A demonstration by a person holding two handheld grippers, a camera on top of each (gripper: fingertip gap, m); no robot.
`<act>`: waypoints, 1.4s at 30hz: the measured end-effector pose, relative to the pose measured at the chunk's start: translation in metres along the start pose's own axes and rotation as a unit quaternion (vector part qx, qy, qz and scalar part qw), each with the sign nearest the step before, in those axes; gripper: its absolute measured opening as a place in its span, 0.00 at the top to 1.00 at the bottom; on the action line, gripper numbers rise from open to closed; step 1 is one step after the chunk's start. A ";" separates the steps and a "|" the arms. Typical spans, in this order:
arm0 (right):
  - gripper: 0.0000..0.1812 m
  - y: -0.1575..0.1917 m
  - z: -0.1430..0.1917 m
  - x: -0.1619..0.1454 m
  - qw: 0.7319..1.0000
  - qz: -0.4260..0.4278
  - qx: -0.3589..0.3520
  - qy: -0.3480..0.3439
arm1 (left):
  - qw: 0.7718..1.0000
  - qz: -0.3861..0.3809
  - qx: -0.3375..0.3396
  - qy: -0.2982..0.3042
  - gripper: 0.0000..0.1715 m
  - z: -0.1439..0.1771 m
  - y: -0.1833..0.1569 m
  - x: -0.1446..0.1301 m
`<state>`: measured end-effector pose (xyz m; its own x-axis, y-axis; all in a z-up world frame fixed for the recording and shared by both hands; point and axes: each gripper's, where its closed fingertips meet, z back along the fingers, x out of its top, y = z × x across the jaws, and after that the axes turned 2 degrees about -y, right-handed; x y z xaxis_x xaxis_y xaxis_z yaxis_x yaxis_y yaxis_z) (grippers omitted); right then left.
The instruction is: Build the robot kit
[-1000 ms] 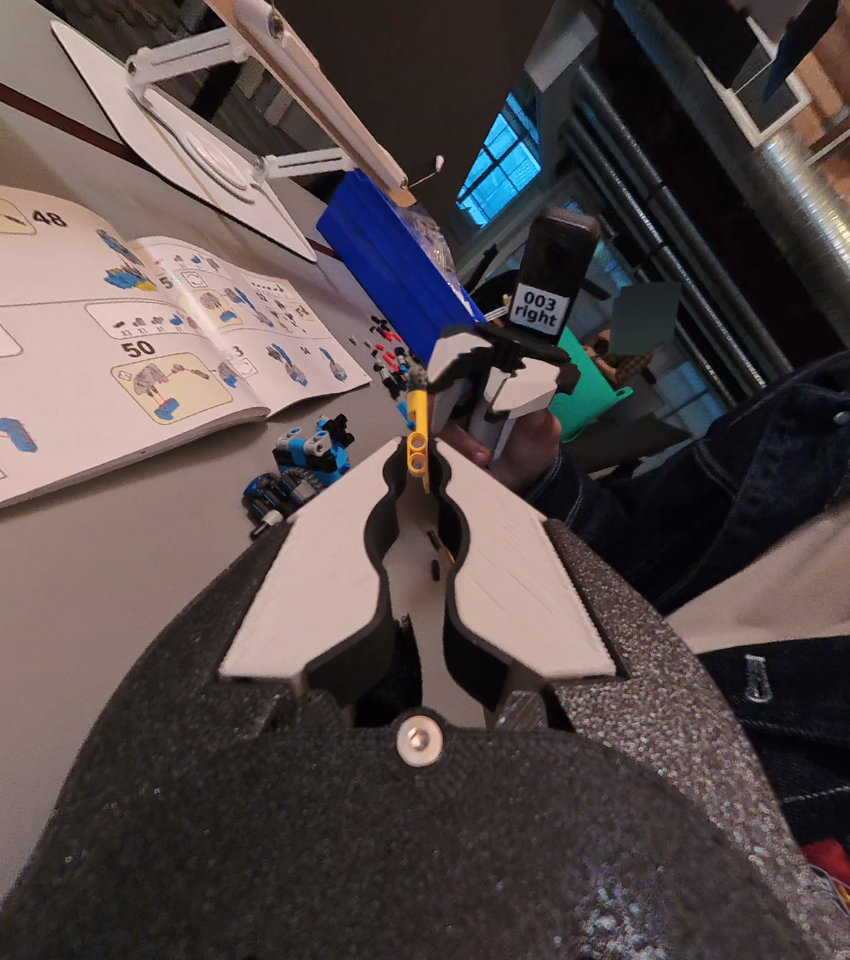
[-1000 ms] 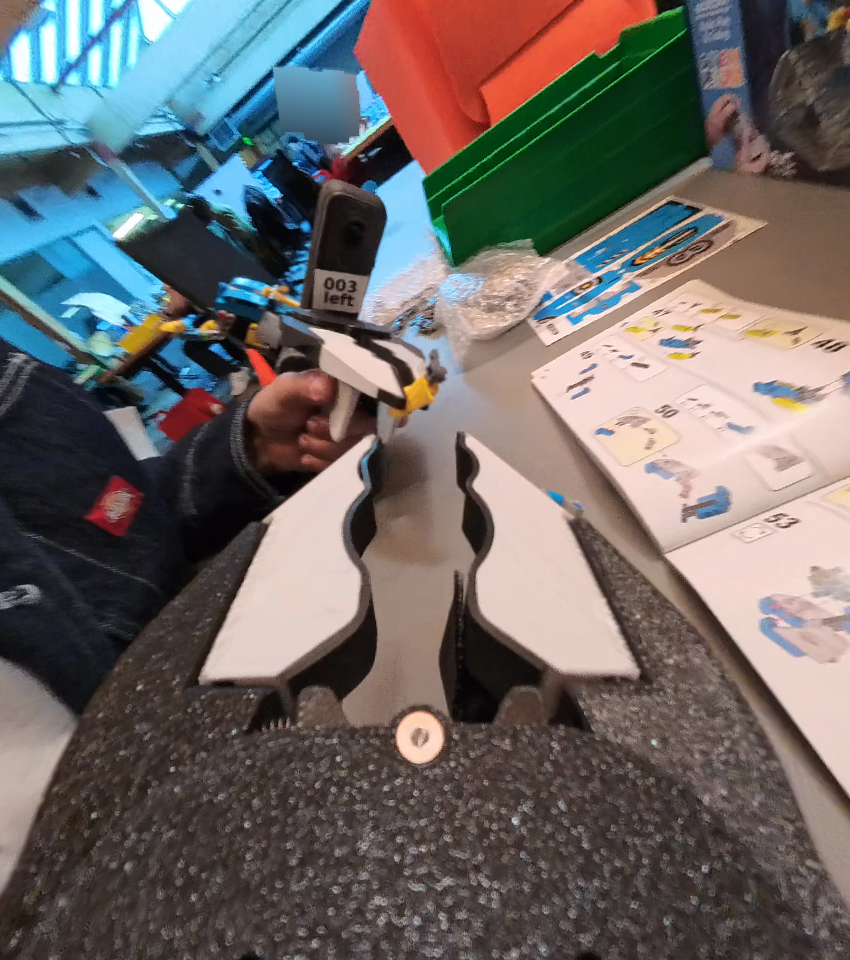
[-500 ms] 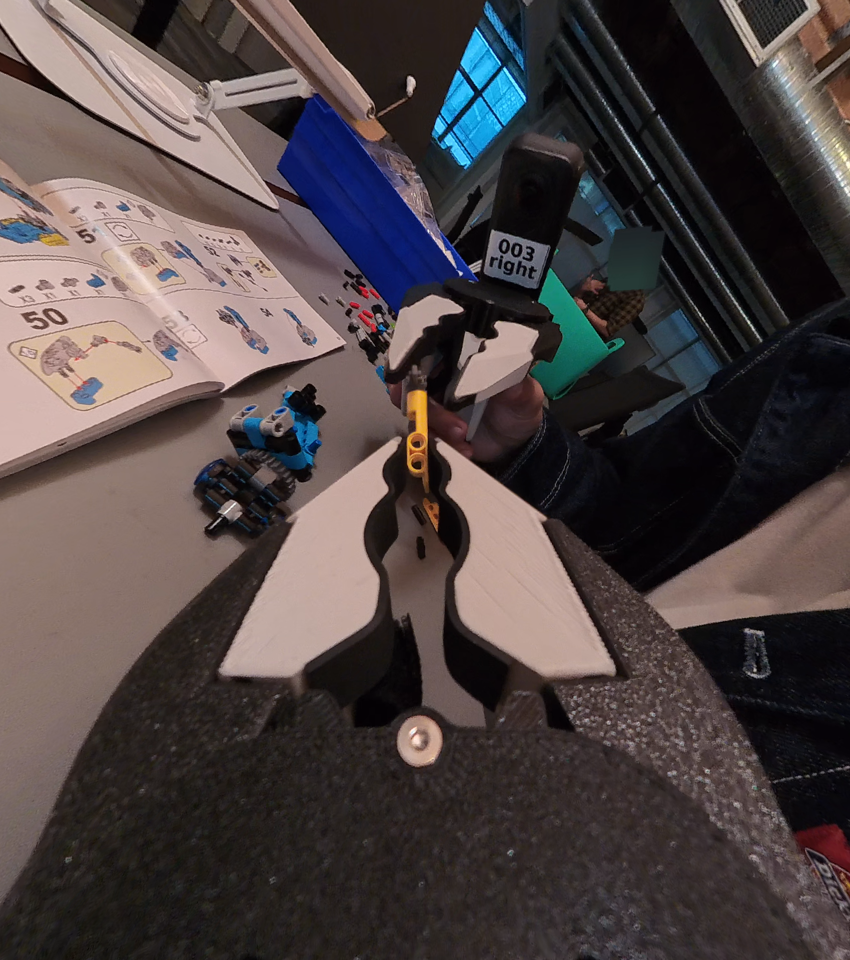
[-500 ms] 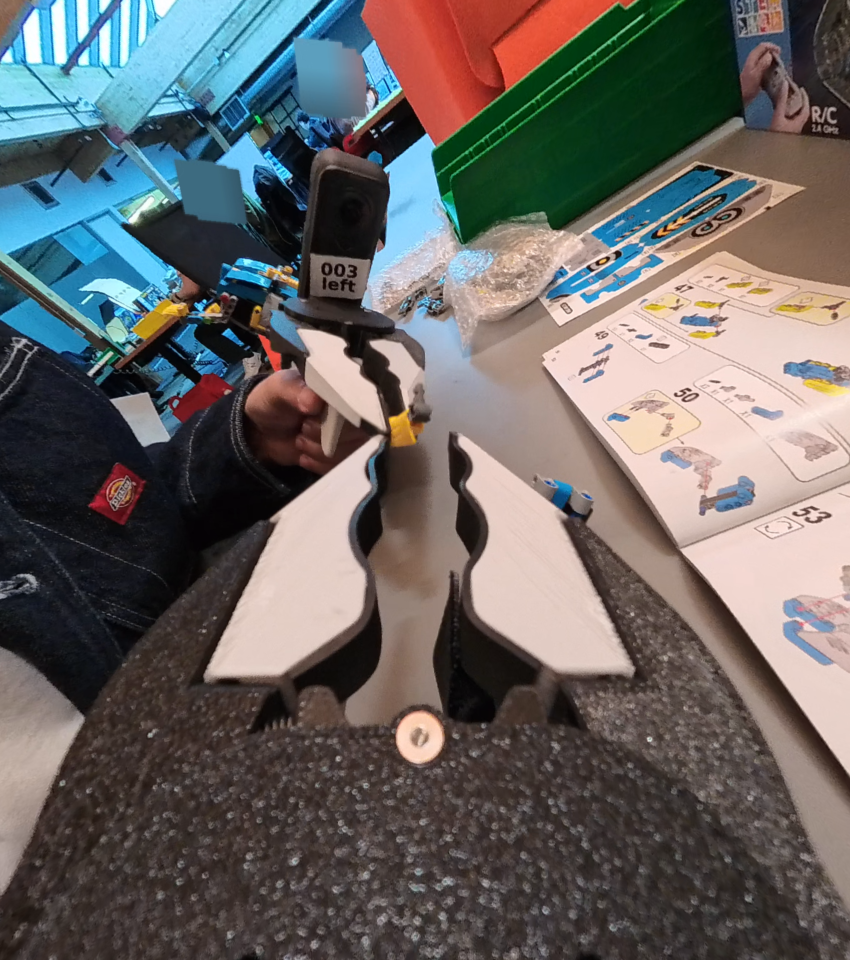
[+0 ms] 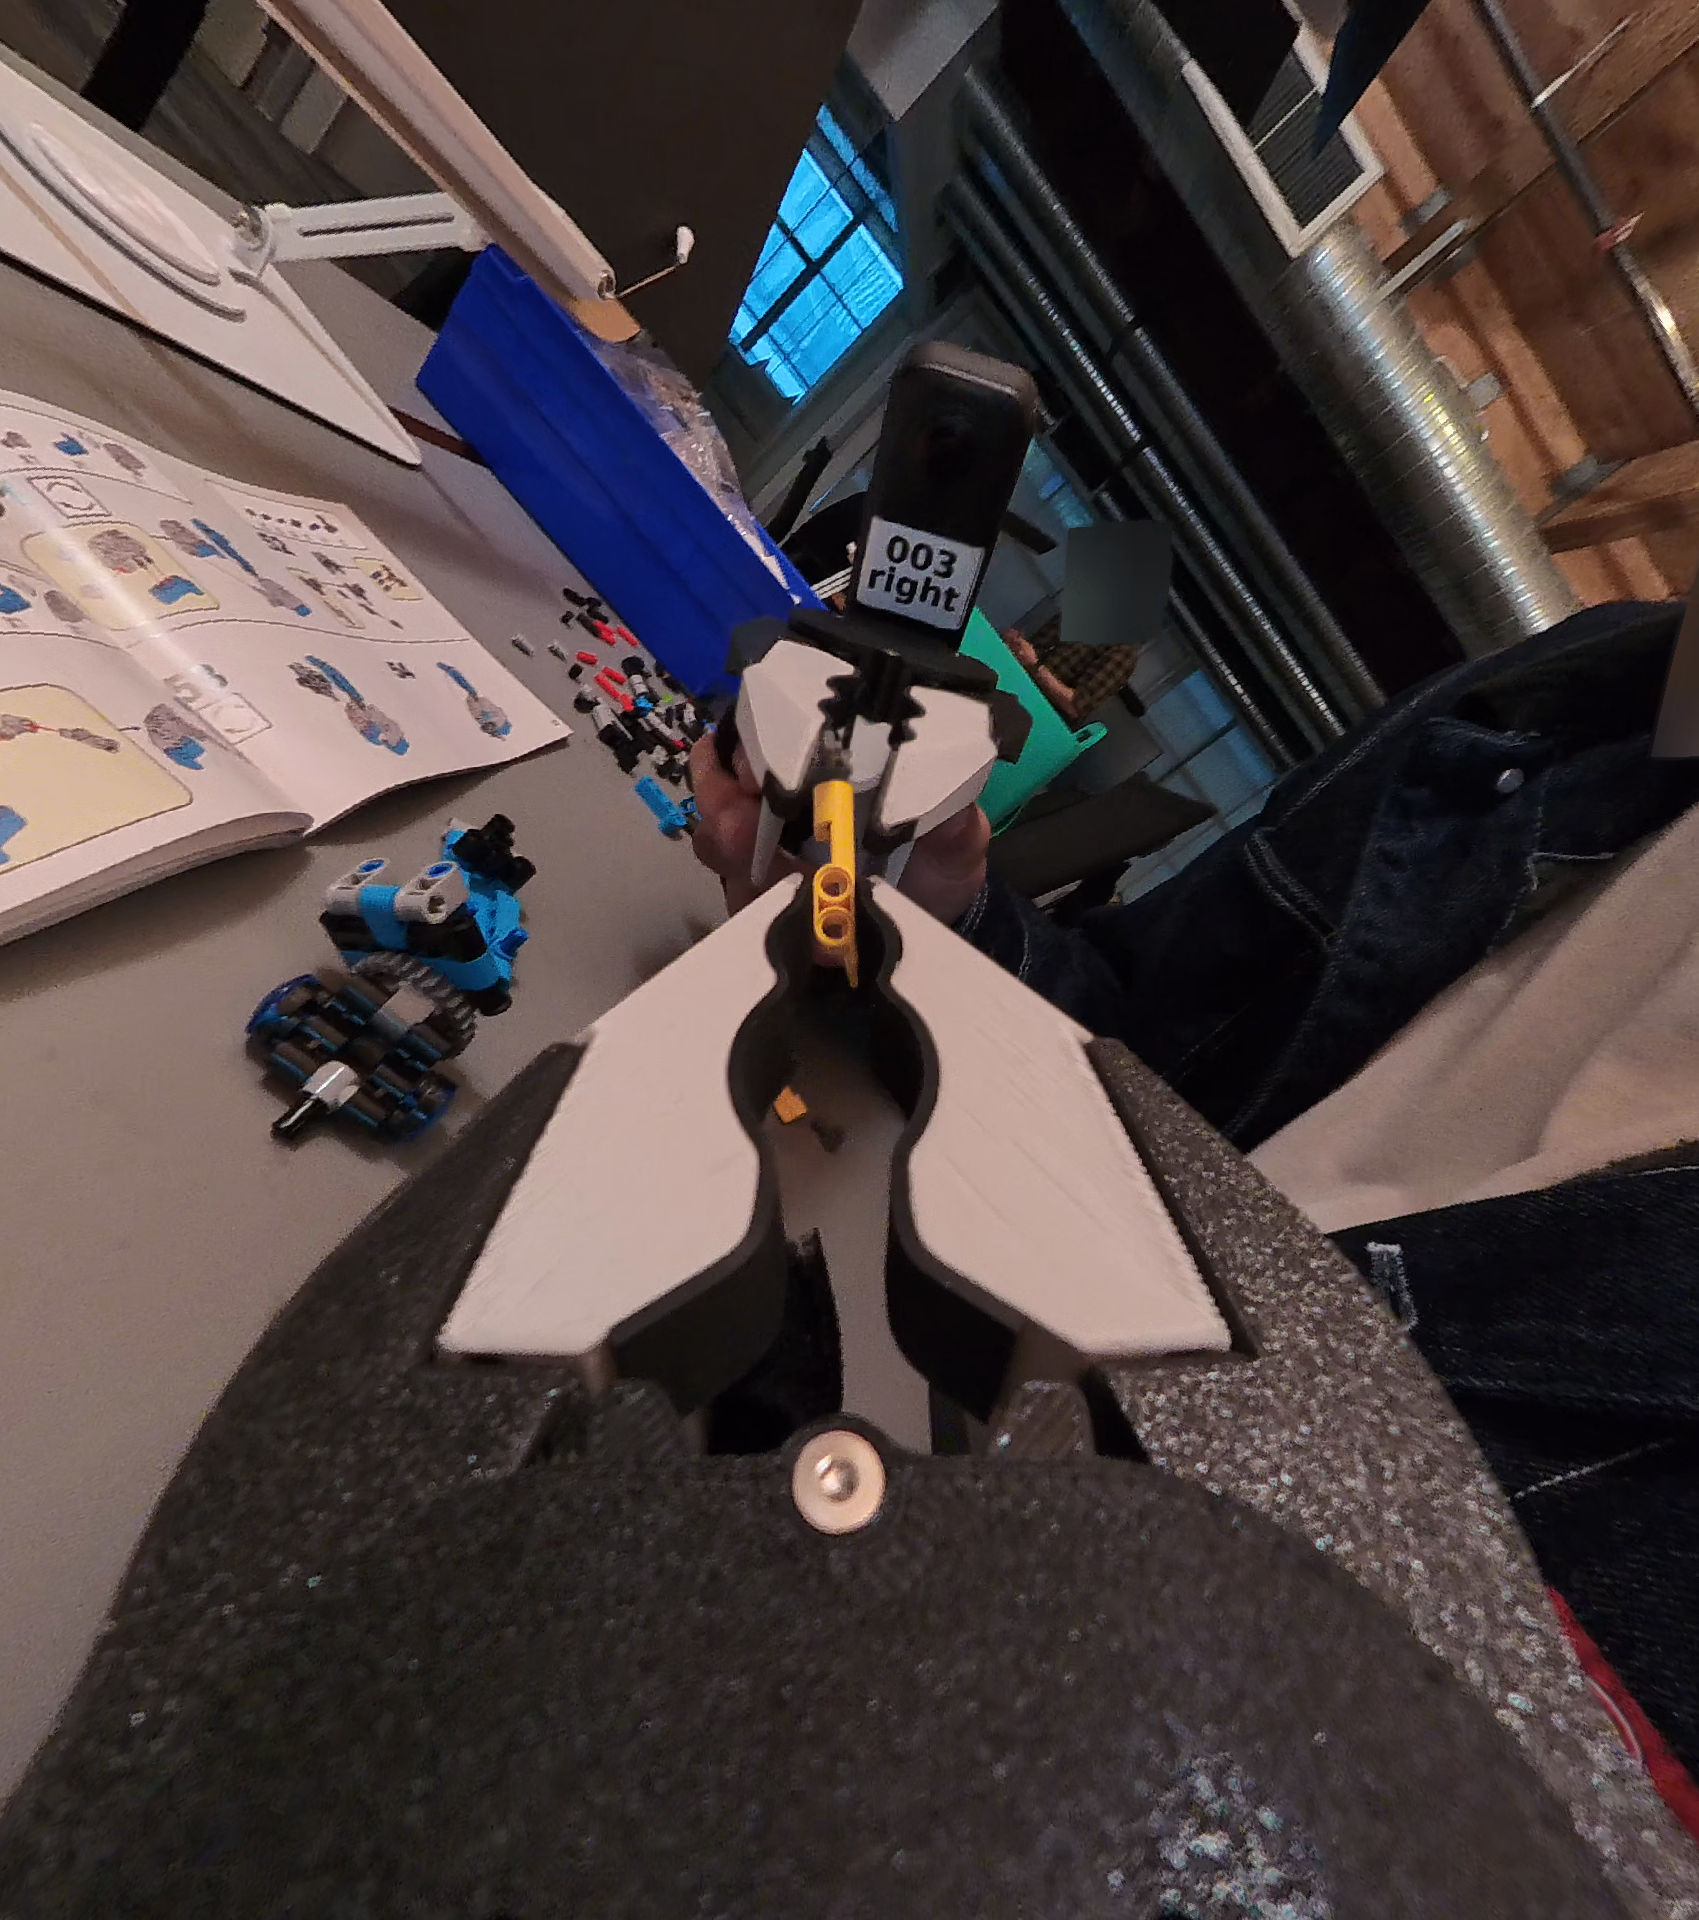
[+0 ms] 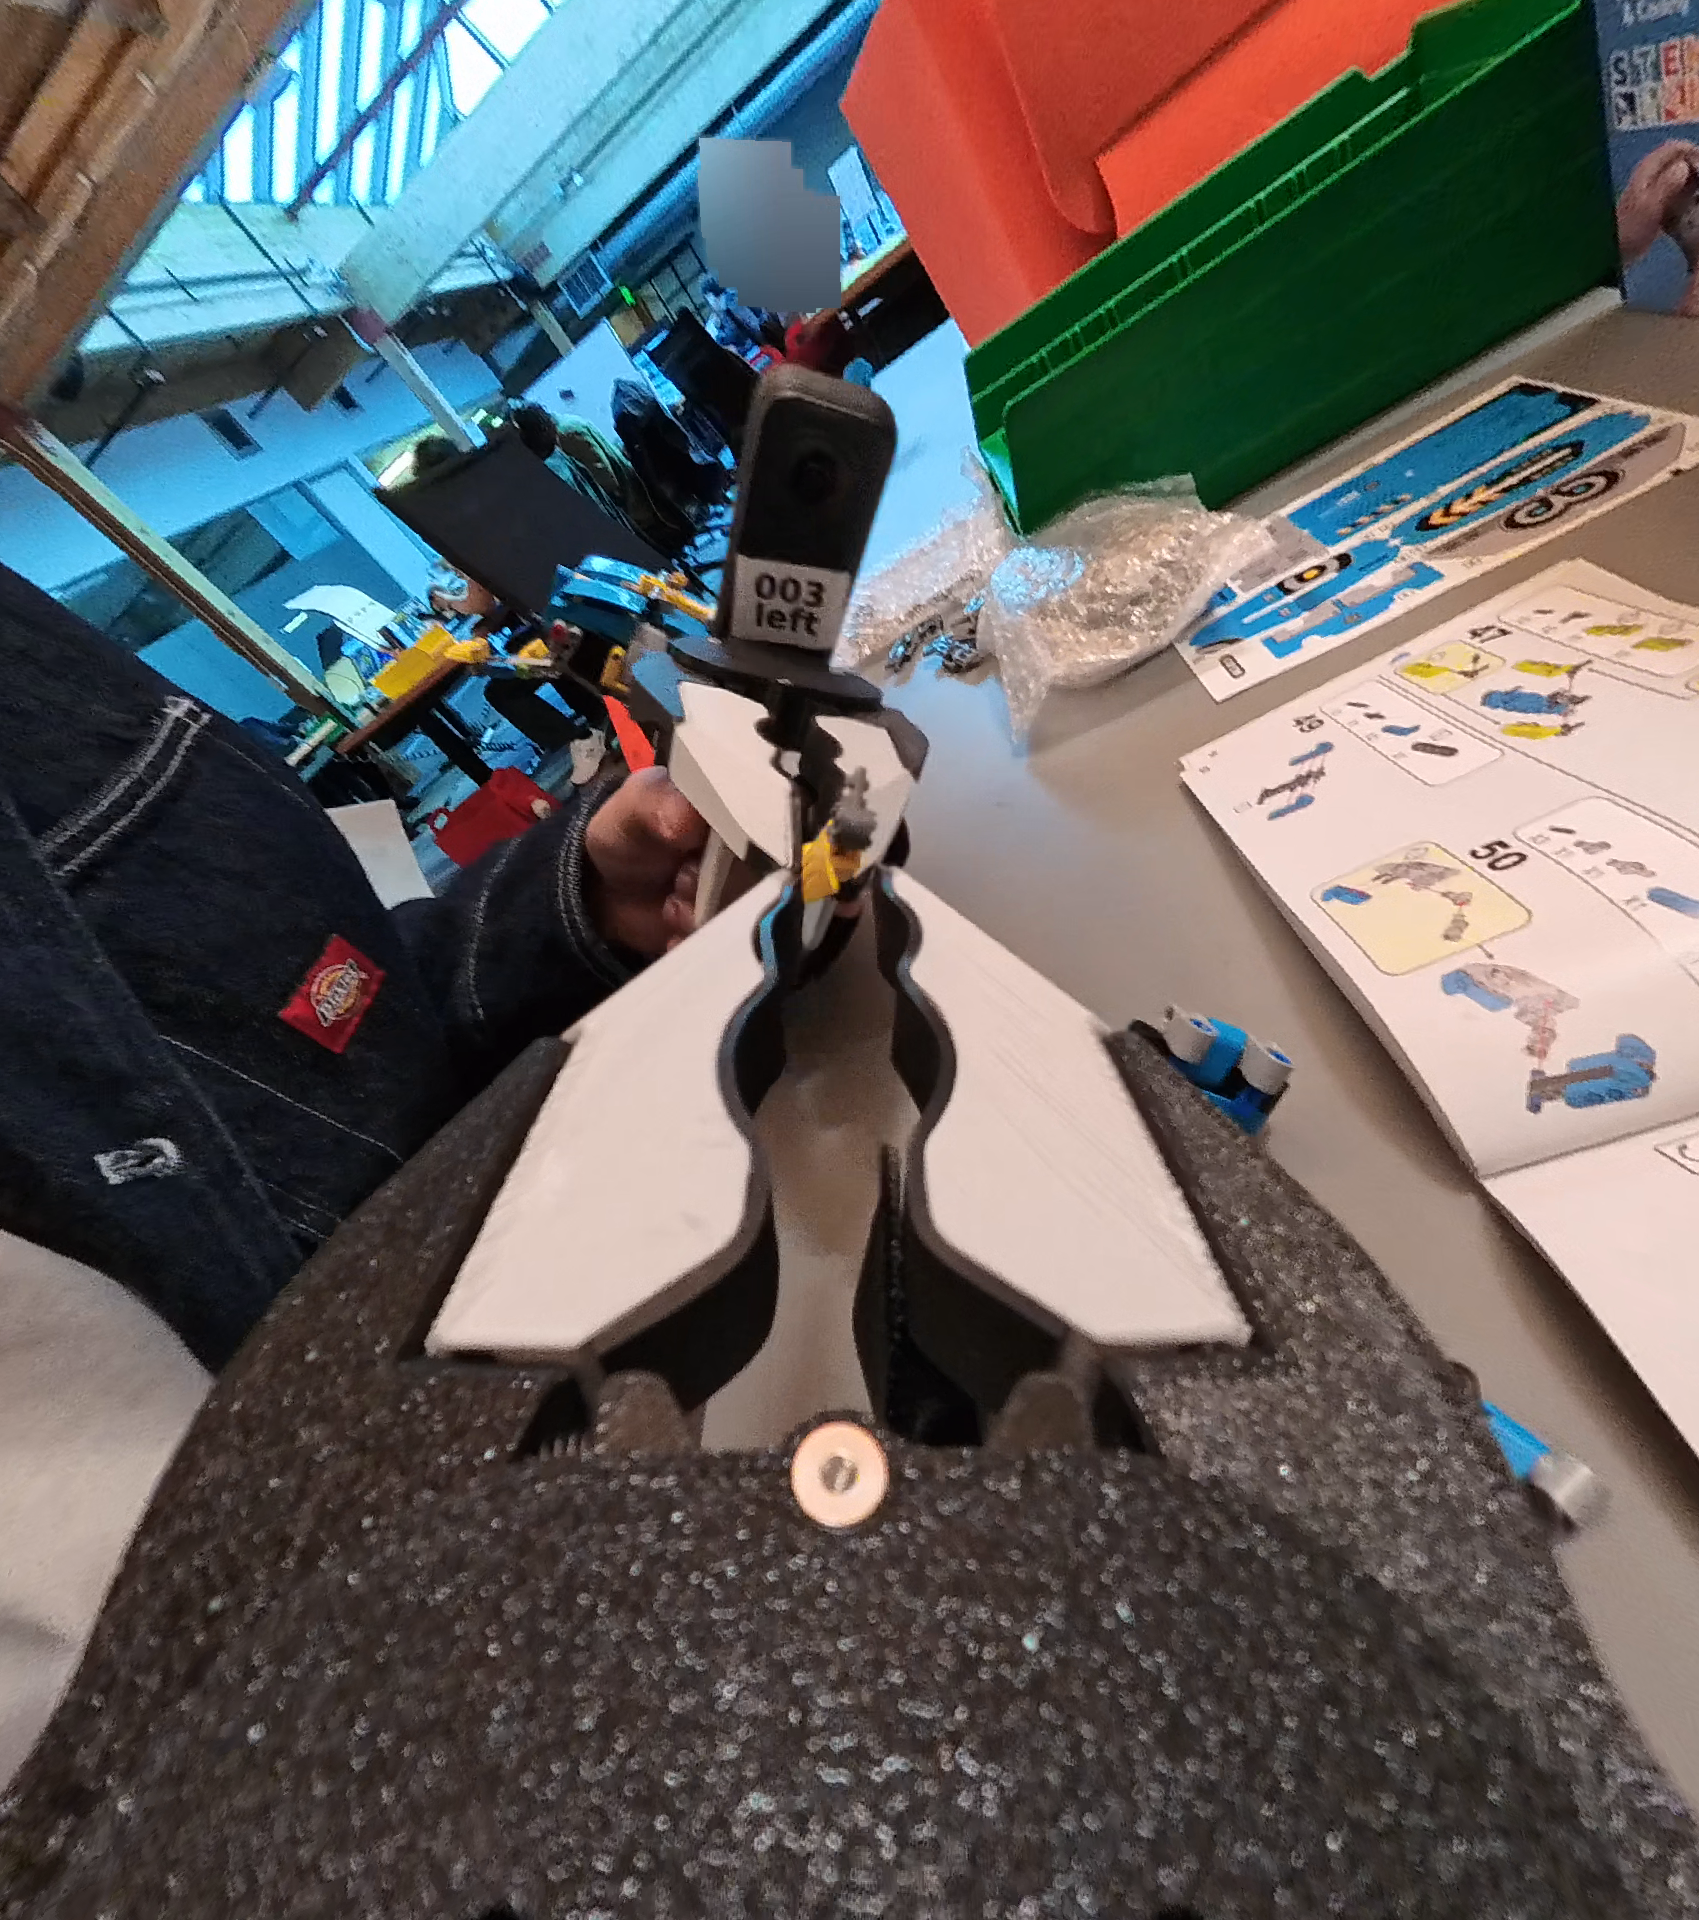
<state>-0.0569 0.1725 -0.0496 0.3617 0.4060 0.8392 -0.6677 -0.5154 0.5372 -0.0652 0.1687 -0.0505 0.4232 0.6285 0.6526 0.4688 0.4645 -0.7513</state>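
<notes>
Two grippers meet tip to tip above a grey table (image 5: 55, 1195), a yellow beam (image 5: 834, 873) between them.

The left gripper (image 5: 832, 902) is pinched tight on the yellow beam, a slim plastic bar with round holes, held clear of the table. The right gripper (image 6: 829, 894) is closed to a narrow gap at that same beam's far end (image 6: 821, 868); whether it grips it I cannot tell. Left of the beam lies a knobbly blue and black brick model (image 5: 398, 987), beyond it an open glossy instruction booklet (image 5: 201, 665) and scattered small loose pieces (image 5: 627, 696). Farther back a ribbed blue bin (image 5: 596, 488) holds crinkled clear plastic. In the right wrist view, a ribbed green bin (image 6: 1271, 312) past the booklet (image 6: 1510, 831) holds orange cardboard (image 6: 1084, 125), with a crumpled clear bag (image 6: 1105, 603) before it.
</notes>
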 end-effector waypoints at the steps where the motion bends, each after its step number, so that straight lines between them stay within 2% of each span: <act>1: 0.93 0.002 0.000 0.001 1.000 -0.002 0.004 -0.003 | 1.000 0.004 -0.005 -0.002 0.96 0.000 -0.001 0.000; 11: 0.96 0.009 -0.004 0.004 0.999 0.043 -0.016 -0.002 | 0.999 0.023 -0.034 -0.015 0.95 -0.001 -0.008 0.002; 13: 0.97 0.006 -0.004 0.004 0.996 0.070 -0.046 0.004 | 1.000 0.019 -0.013 -0.021 0.93 -0.001 -0.002 0.004; 15: 0.97 -0.002 -0.003 0.002 0.987 0.126 -0.096 0.021 | 0.999 0.016 0.011 -0.037 0.87 0.002 0.005 0.010; 17: 0.97 -0.015 0.002 0.003 0.959 0.214 -0.181 0.045 | 0.997 0.004 0.042 -0.069 0.85 0.009 0.013 0.021; 20: 0.97 -0.023 0.007 0.012 0.905 0.312 -0.284 0.062 | 0.992 -0.056 0.070 -0.093 0.85 0.010 0.008 0.029; 22: 0.97 -0.016 0.007 0.022 0.873 0.360 -0.325 0.053 | 0.988 -0.096 0.072 -0.100 0.85 0.004 -0.003 0.030; 26: 0.97 -0.008 0.008 0.032 0.789 0.469 -0.393 0.062 | 0.975 -0.166 0.086 -0.124 0.85 -0.007 -0.021 0.035; 28: 0.97 -0.005 0.005 0.030 0.769 0.492 -0.401 0.070 | 0.967 -0.196 0.104 -0.125 0.85 -0.009 -0.023 0.035; 30: 0.97 -0.003 0.003 0.030 0.767 0.495 -0.402 0.070 | 0.960 -0.222 0.118 -0.125 0.86 -0.011 -0.025 0.035; 33: 0.97 0.004 -0.002 0.029 0.794 0.466 -0.386 0.060 | 0.946 -0.262 0.144 -0.126 0.93 -0.008 -0.025 0.037; 38: 0.97 0.009 -0.006 0.028 0.815 0.440 -0.374 0.056 | 0.933 -0.298 0.159 -0.122 0.93 -0.007 -0.026 0.036; 42: 0.97 0.006 -0.004 0.028 0.820 0.421 -0.383 0.056 | 0.923 -0.318 0.184 -0.113 0.92 -0.008 -0.021 0.036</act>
<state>-0.0529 0.1838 -0.0231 -0.4718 0.2386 0.8488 -0.8782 -0.0412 -0.4766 -0.0539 0.1765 -0.0108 -0.0377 0.2505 0.9674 0.2537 0.9388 -0.2332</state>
